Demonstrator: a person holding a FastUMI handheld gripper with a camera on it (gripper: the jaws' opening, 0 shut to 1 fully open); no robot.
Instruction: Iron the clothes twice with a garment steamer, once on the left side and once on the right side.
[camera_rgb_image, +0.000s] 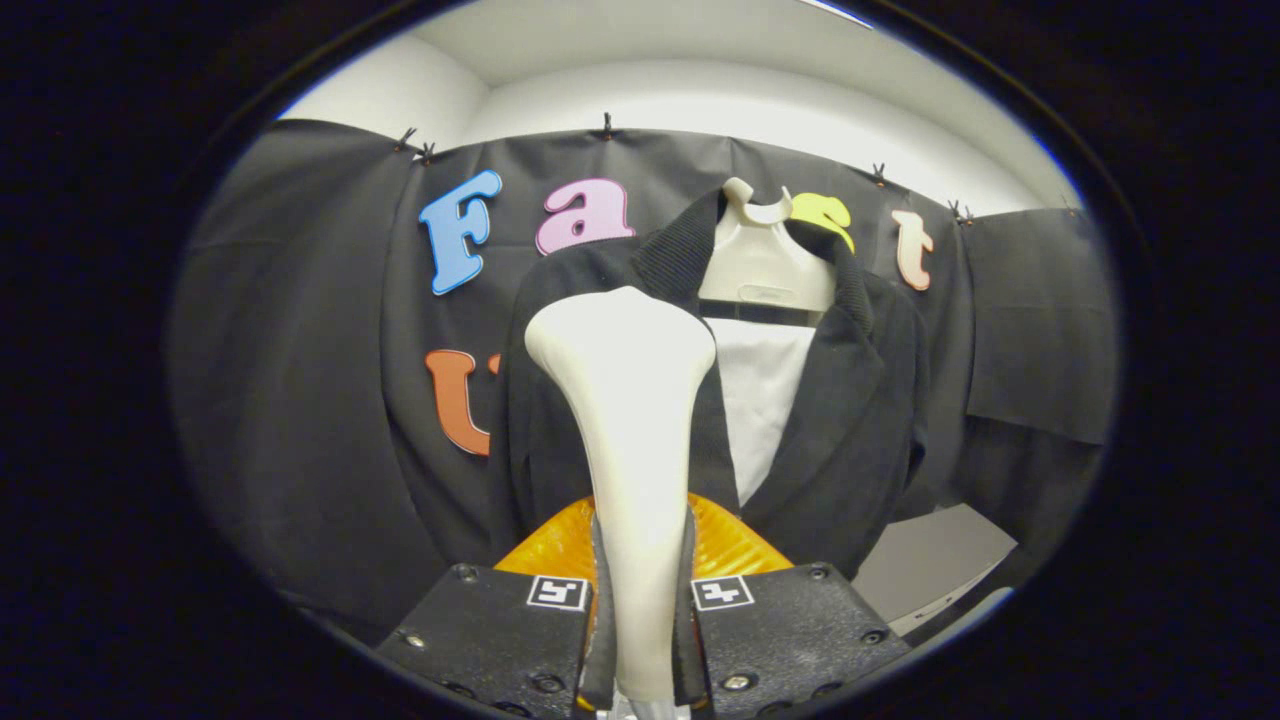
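Steamer (628, 400), handle clamped between both fingers of gripper (640, 640), centre frame before jacket (850, 420): keep head flat, stroke slowly down left panel.

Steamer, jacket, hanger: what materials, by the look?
Steamer, clamped between the gripper fingers: smooth cream plastic, probably; soft sheen, moulded curves. Jacket: dark matte woven cloth, ribbed at the collar. Hanger: pale moulded plastic, it seems; smooth, slightly glossy.

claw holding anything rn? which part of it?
Yes: the claw is shut on the garment steamer, both fingers on its narrow handle, with the head up toward the jacket.
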